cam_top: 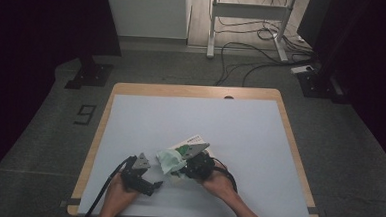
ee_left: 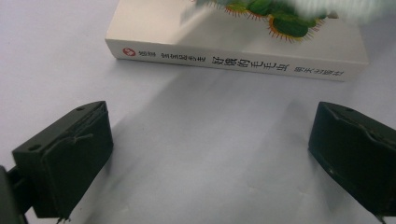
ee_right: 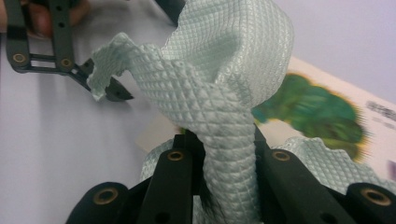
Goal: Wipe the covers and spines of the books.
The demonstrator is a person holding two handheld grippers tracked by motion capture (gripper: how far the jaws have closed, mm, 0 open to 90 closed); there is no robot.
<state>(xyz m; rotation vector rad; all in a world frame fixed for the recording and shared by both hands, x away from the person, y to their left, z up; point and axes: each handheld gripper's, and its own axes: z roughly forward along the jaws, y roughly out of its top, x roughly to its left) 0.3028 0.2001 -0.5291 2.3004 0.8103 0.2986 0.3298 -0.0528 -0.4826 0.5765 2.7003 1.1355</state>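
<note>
A pale green waffle-textured cloth (ee_right: 224, 70) rises from between the jaws of my right gripper (ee_right: 222, 144), which is shut on it. In the high view the cloth (cam_top: 170, 160) hangs over the near end of a white book (cam_top: 193, 141), with the right gripper (cam_top: 185, 168) just behind it. The book (ee_left: 233, 42) lies flat, with a green plant picture on its cover and dark characters along its spine. My left gripper (ee_left: 210, 116) stands open a short way in front of the spine, with nothing between its jaws. It sits left of the cloth in the high view (cam_top: 152, 182).
A pale blue mat (cam_top: 240, 131) covers the wooden table (cam_top: 197, 91). Beyond the table's far edge, cables (cam_top: 243, 61) trail across the floor beside a white desk frame (cam_top: 248, 11). The left gripper (ee_right: 60, 51) lies close to the cloth's free edge.
</note>
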